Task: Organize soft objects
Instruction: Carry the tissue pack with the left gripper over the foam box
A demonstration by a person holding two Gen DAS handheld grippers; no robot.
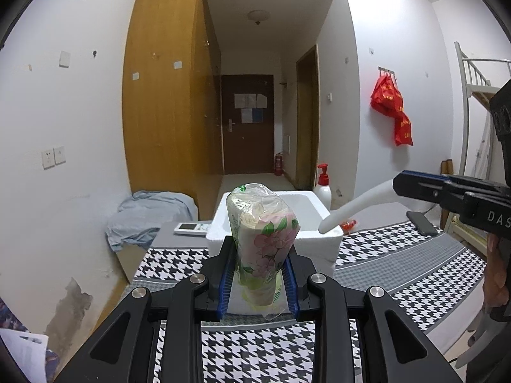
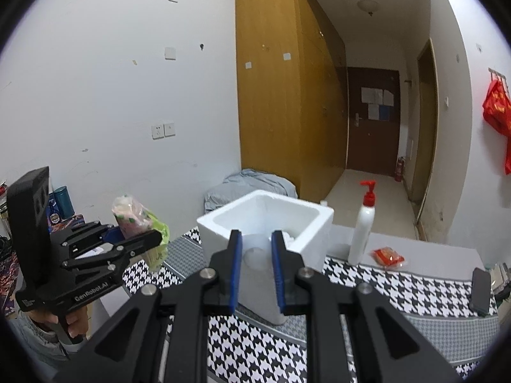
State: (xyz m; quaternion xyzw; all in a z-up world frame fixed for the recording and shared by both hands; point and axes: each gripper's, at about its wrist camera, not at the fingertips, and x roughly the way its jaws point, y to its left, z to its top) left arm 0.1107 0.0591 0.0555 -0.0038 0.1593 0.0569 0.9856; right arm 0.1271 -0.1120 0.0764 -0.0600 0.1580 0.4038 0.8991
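Left gripper clenched on upright plastic-wrapped floral tissue pack, white open-topped foam box just ahead; right gripper apparently pinching a white tube.

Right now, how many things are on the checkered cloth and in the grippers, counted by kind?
Boxes: 1, foam box
Bottles: 1, pump bottle
Packs: 2, flowery pack in the left gripper, red packet
Gadgets: 2, phone, remote
Tubes: 1, white tube in the right gripper
Total: 7
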